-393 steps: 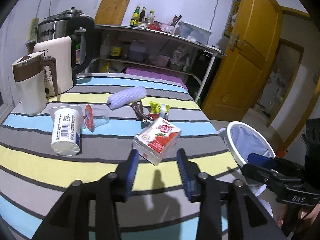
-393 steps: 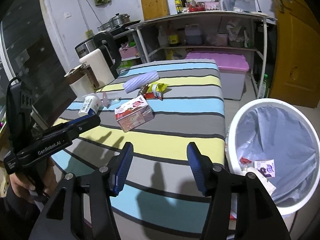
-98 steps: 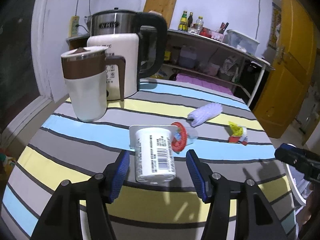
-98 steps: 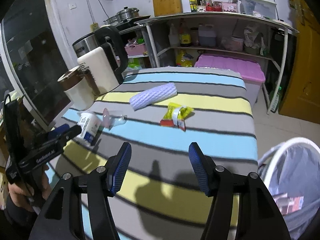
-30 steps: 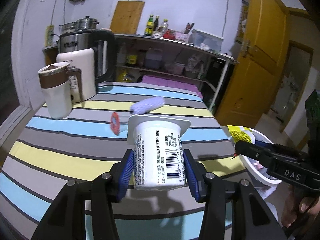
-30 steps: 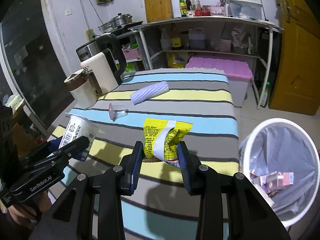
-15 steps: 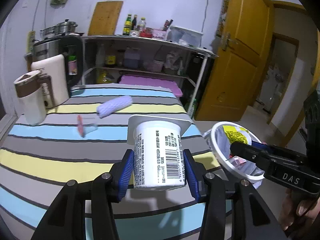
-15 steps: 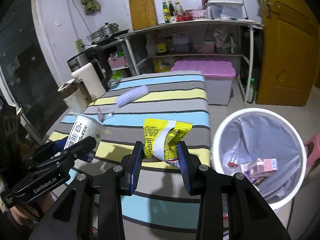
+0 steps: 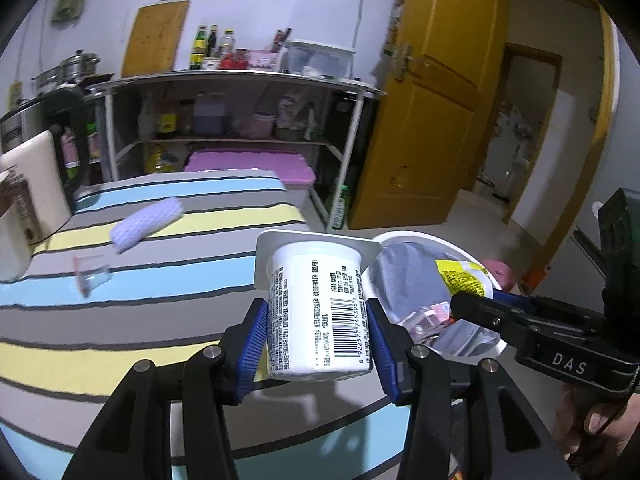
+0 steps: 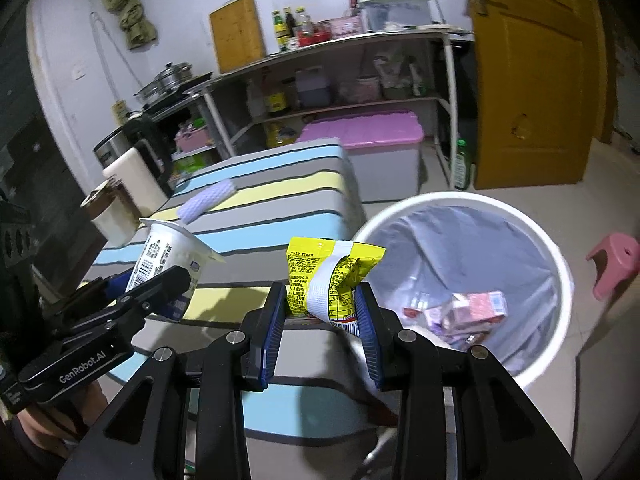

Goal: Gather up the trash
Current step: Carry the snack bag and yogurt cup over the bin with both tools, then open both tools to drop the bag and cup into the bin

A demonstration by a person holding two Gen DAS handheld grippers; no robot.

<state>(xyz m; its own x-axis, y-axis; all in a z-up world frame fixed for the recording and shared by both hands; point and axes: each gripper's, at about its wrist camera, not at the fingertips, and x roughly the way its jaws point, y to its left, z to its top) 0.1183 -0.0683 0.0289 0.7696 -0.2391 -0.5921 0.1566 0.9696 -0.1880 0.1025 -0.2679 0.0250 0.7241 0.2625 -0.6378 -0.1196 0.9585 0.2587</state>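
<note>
With your left tool [image 9: 316, 354] clenched on the yogurt cup [image 9: 318, 308] and your right tool [image 10: 320, 322] gripping the yellow snack packet [image 10: 326, 276], both near the surface's [image 9: 140, 312] right edge, bring each fully over the white bin [image 10: 556, 264] before letting go.

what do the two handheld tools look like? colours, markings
Both tools are matte black, each with two angular arms carrying silver screws and ribbed blue pads. The left tool reads "GenRobot.AI" on its side in white; the right tool reads "DAS". No sleeves or cables are visible.

White cup [image 9: 320, 304], yellow packet [image 10: 326, 276], both aloft
</note>
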